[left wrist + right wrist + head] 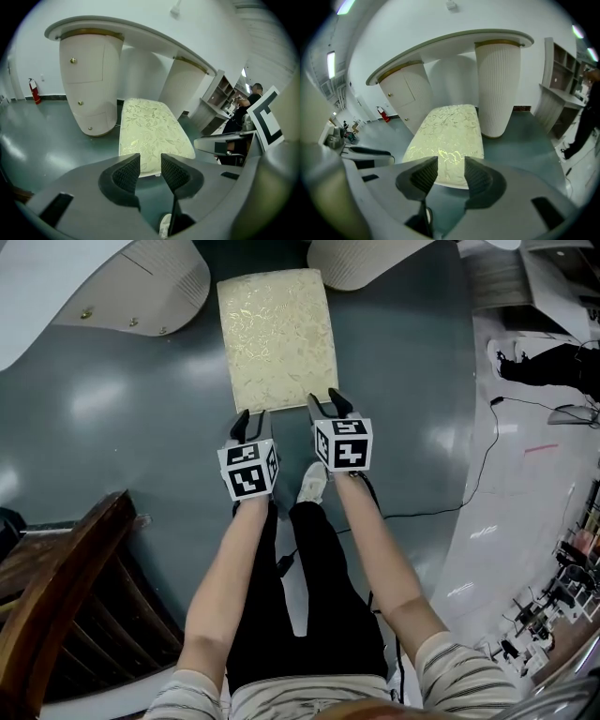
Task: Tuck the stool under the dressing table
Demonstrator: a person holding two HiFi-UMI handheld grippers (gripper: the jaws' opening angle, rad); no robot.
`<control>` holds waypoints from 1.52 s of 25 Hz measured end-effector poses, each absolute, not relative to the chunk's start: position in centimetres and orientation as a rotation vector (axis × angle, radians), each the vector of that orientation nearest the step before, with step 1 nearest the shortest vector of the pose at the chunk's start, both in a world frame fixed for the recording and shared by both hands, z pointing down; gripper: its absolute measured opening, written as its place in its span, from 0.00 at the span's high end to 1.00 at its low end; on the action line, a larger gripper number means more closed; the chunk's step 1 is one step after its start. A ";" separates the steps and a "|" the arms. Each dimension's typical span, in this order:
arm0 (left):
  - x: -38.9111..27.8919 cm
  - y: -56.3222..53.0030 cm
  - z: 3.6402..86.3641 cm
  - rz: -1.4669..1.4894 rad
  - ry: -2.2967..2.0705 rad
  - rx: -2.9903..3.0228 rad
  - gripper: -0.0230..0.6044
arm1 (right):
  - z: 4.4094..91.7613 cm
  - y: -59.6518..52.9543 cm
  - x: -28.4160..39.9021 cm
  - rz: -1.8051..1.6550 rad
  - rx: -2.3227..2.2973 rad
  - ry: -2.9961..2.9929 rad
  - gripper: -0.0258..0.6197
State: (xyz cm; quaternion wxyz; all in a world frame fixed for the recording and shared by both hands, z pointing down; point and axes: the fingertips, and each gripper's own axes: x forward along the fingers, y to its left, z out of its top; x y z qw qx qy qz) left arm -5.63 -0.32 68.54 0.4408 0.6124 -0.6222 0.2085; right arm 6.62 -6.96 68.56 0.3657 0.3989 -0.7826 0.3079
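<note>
The stool (277, 338) stands on the floor at 12 o'clock from both grippers. Its long axis runs 6 to 12 into the gap under the table (141, 282). The left gripper (251, 418) and right gripper (324, 401), both wide and empty, are at its near short edge, the right slightly nearer.

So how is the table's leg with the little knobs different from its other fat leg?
The leg with knobs has gold knobs and drawer lines; the other leg shows neither. The leg with knobs has a smooth front; the other leg is ribbed top to bottom. Both are cream with gold top bands, under one tabletop.
</note>
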 end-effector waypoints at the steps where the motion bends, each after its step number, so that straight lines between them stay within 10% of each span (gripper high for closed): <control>1: -5.8 -0.4 68.8 0.528 -1.547 1.516 0.77 | 68.9 -7.2 6.7 0.792 1.026 -2.008 0.70; 38: -7.7 -1.3 75.6 0.621 -1.555 1.474 0.76 | 75.1 -9.1 8.8 0.819 1.028 -1.943 0.67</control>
